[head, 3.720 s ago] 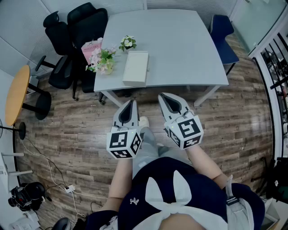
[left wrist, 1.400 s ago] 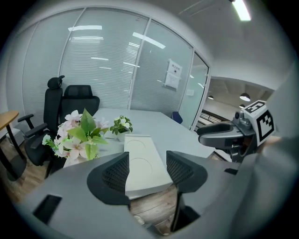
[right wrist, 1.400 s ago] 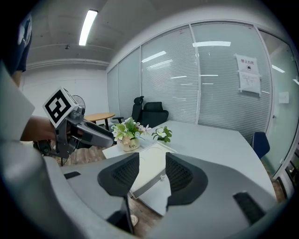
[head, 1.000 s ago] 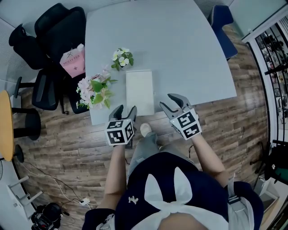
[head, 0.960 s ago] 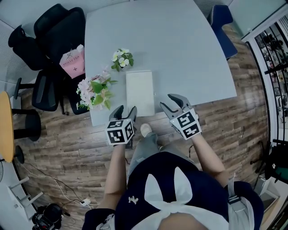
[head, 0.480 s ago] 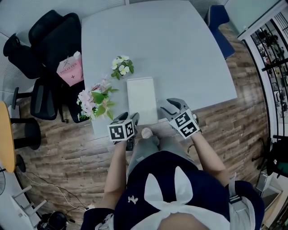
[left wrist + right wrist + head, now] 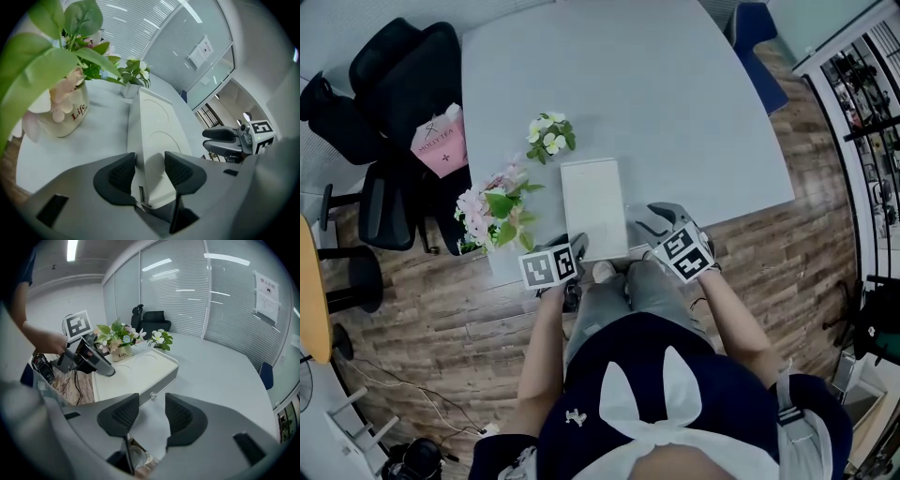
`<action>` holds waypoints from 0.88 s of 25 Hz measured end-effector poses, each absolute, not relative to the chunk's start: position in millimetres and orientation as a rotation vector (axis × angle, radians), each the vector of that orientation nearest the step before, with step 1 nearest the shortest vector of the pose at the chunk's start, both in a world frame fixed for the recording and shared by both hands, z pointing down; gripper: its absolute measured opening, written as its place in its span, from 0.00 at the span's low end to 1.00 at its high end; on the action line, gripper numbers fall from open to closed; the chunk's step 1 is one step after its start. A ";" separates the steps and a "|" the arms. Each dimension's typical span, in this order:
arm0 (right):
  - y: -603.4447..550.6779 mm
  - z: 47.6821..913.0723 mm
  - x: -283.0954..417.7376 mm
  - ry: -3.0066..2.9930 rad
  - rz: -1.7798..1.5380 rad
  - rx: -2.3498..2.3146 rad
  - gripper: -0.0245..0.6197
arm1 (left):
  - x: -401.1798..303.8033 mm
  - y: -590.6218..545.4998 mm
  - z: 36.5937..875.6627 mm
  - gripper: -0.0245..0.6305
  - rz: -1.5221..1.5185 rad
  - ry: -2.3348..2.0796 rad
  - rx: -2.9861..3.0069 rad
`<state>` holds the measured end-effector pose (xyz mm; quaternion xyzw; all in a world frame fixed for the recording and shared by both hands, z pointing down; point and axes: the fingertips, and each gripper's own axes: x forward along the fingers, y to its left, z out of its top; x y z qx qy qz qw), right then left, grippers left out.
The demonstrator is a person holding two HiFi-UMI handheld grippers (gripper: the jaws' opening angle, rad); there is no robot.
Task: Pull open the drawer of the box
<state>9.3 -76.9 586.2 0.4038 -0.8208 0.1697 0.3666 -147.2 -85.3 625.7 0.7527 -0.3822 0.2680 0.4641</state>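
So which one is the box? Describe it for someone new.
On the grey table, look at the near edge. The box lies right of the flowers: flat, white, rectangular, with a small knob on one side.

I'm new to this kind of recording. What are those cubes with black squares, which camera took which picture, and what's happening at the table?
There is no robot here. A person holds a hand-held gripper in each hand, and the marker cubes are part of those grippers. The wide picture comes from a camera on the person's head, looking down. The other two come from cameras riding on each gripper, looking along its two fingers.

On the grey table are a flat white box, a pot of pink flowers and a small white-flowered plant.

The left gripper has its fingers on either side of the box's near end. They have just been closing but do not seem to press on it yet. The right gripper is open and empty, facing the small drawer knob.
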 end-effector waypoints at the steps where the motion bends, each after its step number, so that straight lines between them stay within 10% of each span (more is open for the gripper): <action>1: -77.7 588.1 9.0 -2.109 0.435 1.027 0.32 | -147.8 -85.4 626.4 0.36 0.658 -0.940 1.843; 22: -102.1 627.5 -0.1 -2.075 0.234 0.542 0.31 | -149.4 -84.6 635.8 0.38 0.640 -0.864 1.677</action>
